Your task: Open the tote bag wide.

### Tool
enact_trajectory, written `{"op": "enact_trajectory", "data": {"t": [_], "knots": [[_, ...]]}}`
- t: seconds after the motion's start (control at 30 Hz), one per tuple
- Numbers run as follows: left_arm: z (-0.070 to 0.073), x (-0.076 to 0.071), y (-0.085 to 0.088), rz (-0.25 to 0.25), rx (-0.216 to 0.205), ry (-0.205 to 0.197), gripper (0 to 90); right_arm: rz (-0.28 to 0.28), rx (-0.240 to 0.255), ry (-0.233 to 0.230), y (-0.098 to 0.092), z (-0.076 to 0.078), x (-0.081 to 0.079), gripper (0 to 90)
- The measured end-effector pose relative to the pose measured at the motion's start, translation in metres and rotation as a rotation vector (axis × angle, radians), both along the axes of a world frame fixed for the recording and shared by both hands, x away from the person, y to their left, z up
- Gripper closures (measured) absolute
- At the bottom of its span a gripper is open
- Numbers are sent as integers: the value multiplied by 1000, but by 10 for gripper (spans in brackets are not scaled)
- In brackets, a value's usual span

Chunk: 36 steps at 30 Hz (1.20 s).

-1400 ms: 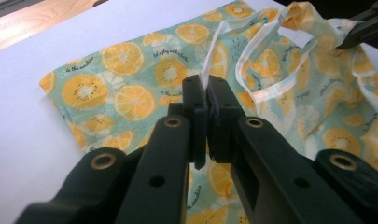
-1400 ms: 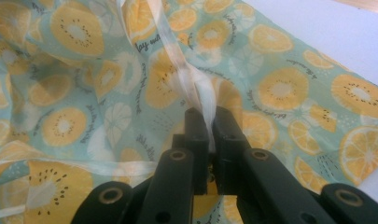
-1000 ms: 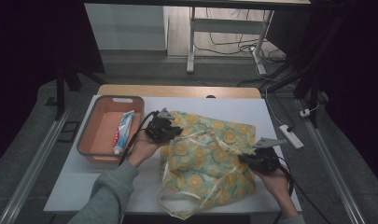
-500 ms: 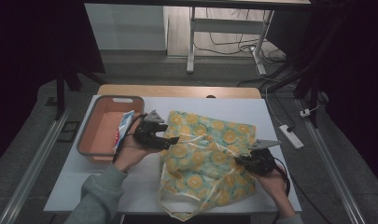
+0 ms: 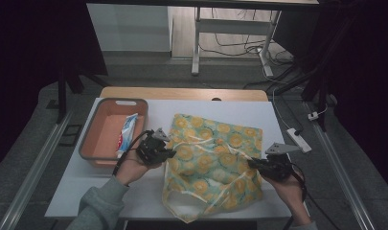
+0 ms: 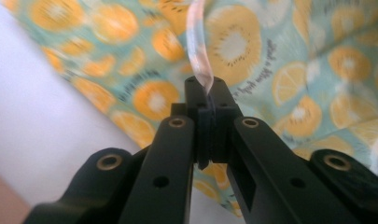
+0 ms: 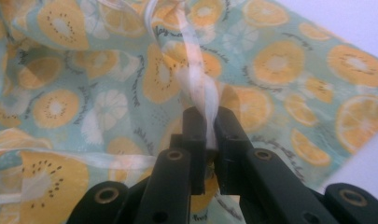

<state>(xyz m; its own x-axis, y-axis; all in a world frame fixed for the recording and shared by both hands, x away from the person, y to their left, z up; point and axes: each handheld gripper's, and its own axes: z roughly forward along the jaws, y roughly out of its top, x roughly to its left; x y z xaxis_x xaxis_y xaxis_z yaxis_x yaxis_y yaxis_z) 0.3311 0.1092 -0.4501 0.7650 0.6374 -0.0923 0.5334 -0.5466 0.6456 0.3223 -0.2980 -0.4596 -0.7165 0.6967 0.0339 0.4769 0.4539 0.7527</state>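
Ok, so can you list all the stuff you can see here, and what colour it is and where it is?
Bag: one, teal with orange and yellow fruit slices, lying flat in the middle of the table.
Bag handles: clear plastic straps, one pinched in each claw.
Tub: one, orange with a grey rim, on the table's left side.
Packet: one, white, blue and red, inside the tub.
Table: one, white top with a wooden far edge.
Power strip: one, white, at the table's right edge.
Left claw: black, shut on a handle at the bag's left edge.
Right claw: black, shut on a handle at the bag's right side.
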Motion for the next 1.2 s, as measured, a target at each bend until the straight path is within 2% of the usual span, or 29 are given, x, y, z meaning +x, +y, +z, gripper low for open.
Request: {"op": "enact_trajectory", "data": {"t": [0.07,0.1,0.2,0.33,0.37,0.4,0.43,0.47,0.5,0.53,0.57,0.6,0.67,0.7,0.77,0.83,0.87,0.9,0.93,1.03,1.13,1.2], "knots": [[8,3,7,30,-50,-38,889,-5,9,0,-4,2,-2,839],[13,5,10,39,-65,-56,889,-13,30,-5,-11,7,-7,840],[21,11,13,65,-102,-89,888,-24,49,-17,-16,14,-10,846],[18,17,5,67,-77,-99,887,-31,31,-15,-15,15,-10,848],[16,18,2,60,-71,-95,886,-40,10,28,-15,8,-7,841],[14,19,0,52,-69,-91,886,-40,10,28,-15,8,-7,841],[13,19,-1,45,-67,-88,886,-41,-1,55,-15,3,-4,799],[12,19,-3,42,-63,-85,885,-64,-35,56,-12,-6,-1,594],[11,19,-4,36,-58,-85,885,-64,-35,56,-12,-6,-1,594],[10,18,-5,32,-56,-85,885,-93,-57,15,-6,-3,-2,457],[10,18,-6,29,-55,-84,885,-90,-50,-23,-2,3,-5,417],[9,18,-7,27,-53,-83,885,-78,-37,-64,4,10,-9,385],[9,18,-7,28,-55,-84,885,-18,-26,-118,19,25,-15,377],[8,18,-7,26,-56,-82,885,-18,-26,-118,19,25,-15,377],[8,18,-8,22,-55,-82,885,79,-23,-125,38,34,-18,377],[8,18,-8,18,-56,-81,885,164,-28,-126,59,36,-14,376],[8,17,-8,19,-58,-82,884,199,-30,-118,71,33,-10,371],[8,17,-8,20,-59,-85,884,266,-56,-86,92,24,1,347],[9,16,-8,22,-63,-86,884,266,-56,-86,92,24,1,347],[10,16,-7,15,-76,-88,884,315,-122,-62,119,6,20,303],[10,16,-6,11,-83,-90,885,343,-185,-63,134,-7,39,292],[10,16,-5,10,-86,-89,884,353,-188,-23,138,-16,51,293]]}}
